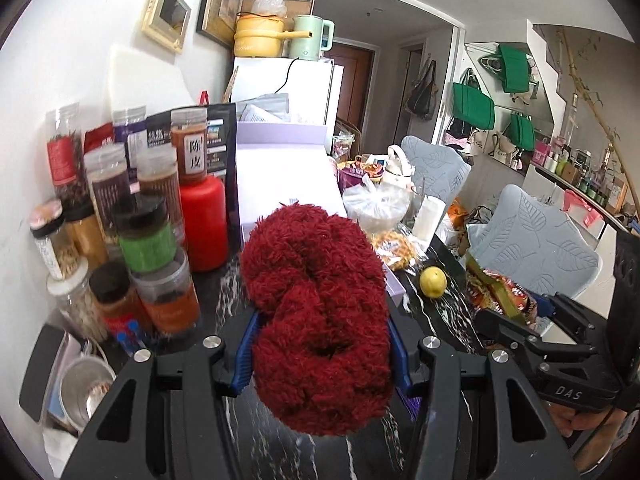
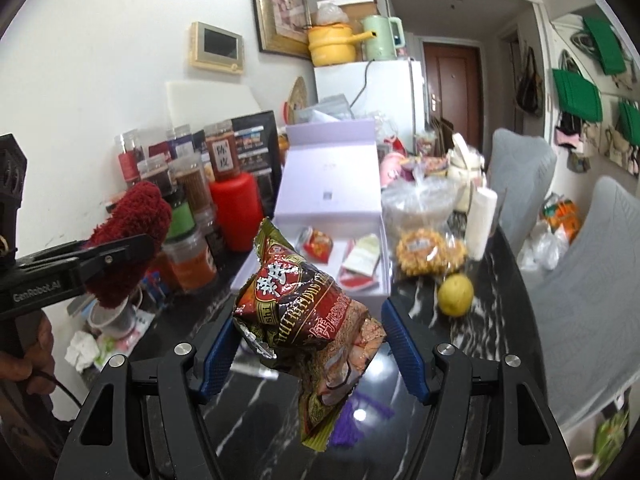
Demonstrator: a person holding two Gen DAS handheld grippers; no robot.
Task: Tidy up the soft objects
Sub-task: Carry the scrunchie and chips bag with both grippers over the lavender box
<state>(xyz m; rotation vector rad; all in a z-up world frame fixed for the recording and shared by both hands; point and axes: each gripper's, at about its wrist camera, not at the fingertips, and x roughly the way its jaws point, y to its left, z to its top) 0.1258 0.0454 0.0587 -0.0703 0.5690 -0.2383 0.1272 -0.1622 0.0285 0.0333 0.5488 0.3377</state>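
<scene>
Left fingers (image 1: 322,344) clamped on a fluffy dark red cloth (image 1: 318,316), blue pads pressed into both its sides, the bundle lifted clear of the black marbled tabletop (image 1: 448,312) and bulging forward past the tips. Right fingers (image 2: 308,344) closed on a crinkled snack packet (image 2: 308,320), the left pad against its silver edge, the right pad near its lower corner, contact there hard to judge; packet tilted, its tail hanging below the pads, also clear of the tabletop. Beyond both, an open lilac box (image 2: 332,208) as landmark: small red and white sachets (image 2: 352,256) lying inside its front compartment, lid standing upright at its back. Left of the box, a red jar (image 2: 236,212) and a crowd of spice jars (image 1: 132,216) against the wall. Right of the box, a bag of yellow snacks (image 2: 428,252), a lemon (image 2: 455,295) nearer the camera, and a white roll (image 2: 482,224) standing upright. Behind the box, a white fridge (image 2: 384,92) topped with a yellow pot (image 2: 332,46) and a pale green kettle (image 2: 380,38).
</scene>
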